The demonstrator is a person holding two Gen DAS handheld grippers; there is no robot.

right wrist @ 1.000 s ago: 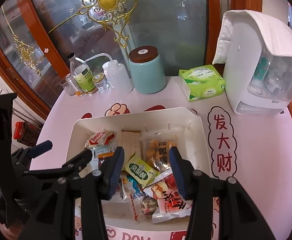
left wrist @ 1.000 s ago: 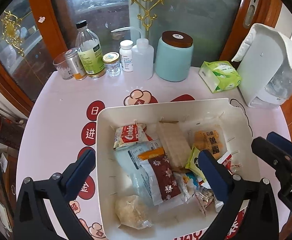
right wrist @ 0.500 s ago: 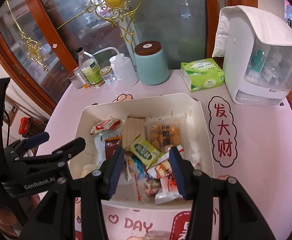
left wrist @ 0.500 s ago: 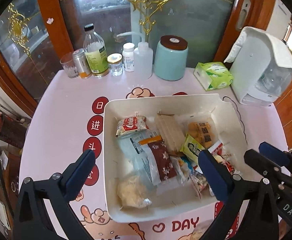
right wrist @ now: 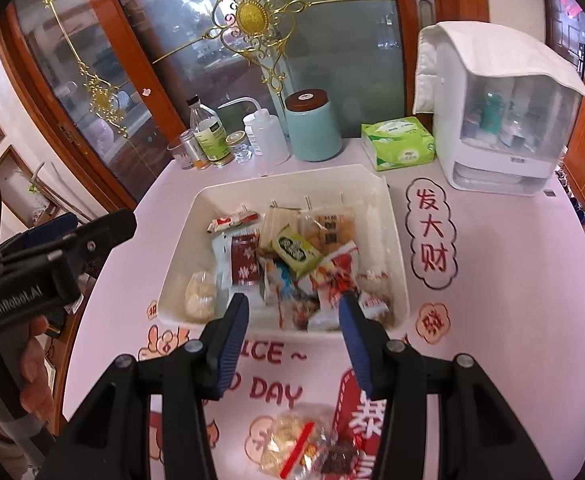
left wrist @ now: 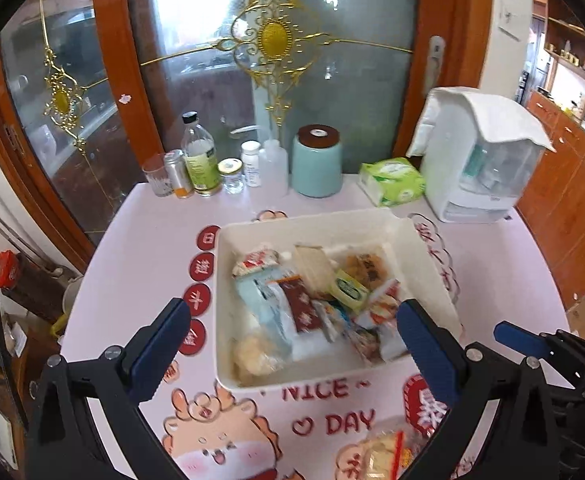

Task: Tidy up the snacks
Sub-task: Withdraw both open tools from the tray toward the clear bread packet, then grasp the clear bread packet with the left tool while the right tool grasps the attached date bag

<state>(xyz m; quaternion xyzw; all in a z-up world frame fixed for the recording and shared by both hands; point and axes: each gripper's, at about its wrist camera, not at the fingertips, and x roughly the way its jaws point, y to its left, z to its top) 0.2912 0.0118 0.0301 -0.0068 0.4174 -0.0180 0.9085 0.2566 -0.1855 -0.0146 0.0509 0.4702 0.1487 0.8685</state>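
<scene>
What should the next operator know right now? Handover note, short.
Left hand-held gripper: open, empty, above the table in front of the bin.
Right hand-held gripper: open, empty, at the bin's near edge.
Bin: mid-table, holds a loose pile of snack packets.
Clear snack bag: outside the bin, on the table near the front edge, below the right gripper.
Done: most snacks are in the bin.
Left: the clear bag likely goes in next; the pile is not sorted.

One bin (right wrist: 396, 236), two tongs, one tissue pack (right wrist: 398, 142), one canister (right wrist: 312, 126)
</scene>
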